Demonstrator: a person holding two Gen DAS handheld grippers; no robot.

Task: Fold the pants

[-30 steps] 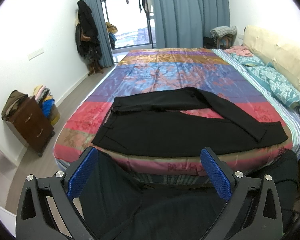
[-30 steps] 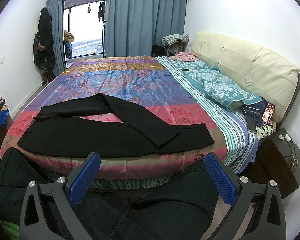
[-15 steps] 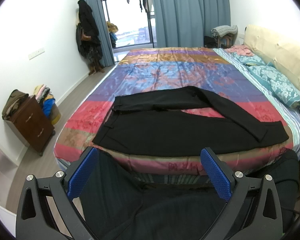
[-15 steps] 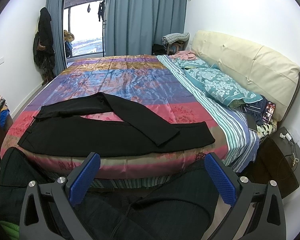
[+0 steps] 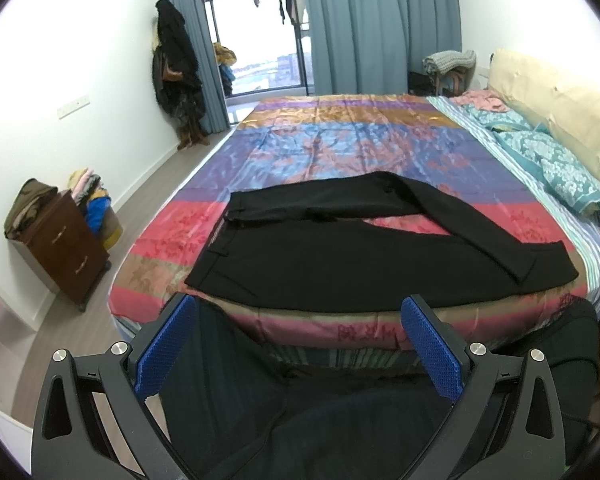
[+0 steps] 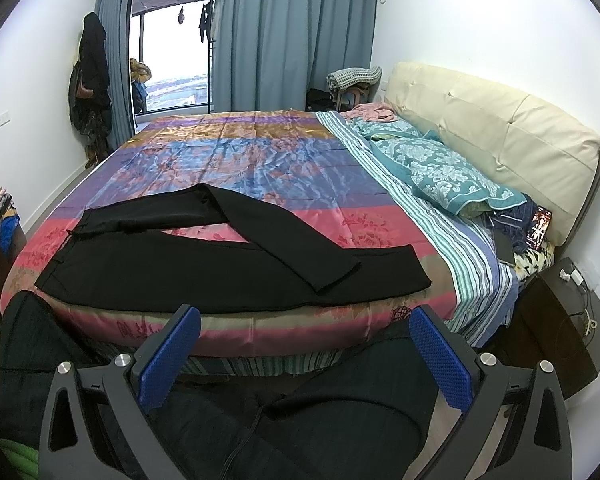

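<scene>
one bed [image 5: 380, 152] carries one pair of black pants [image 5: 340, 252] spread flat near its front edge, the far leg angled across the near one. two teal pillows [image 6: 440, 172] lie by the headboard. the left gripper [image 5: 296, 340] and right gripper [image 6: 304, 344] hang short of the bed, jaws wide apart, empty.

bed [image 6: 260, 168] | striped satin cover | black pants [image 6: 204, 256] flat (legs crossed) | teal pillow [image 6: 444, 172]

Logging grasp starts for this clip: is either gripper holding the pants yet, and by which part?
Nothing is held. The left gripper and right gripper are both open, short of the bed's edge; the black pants lie untouched on the bedspread.
</scene>
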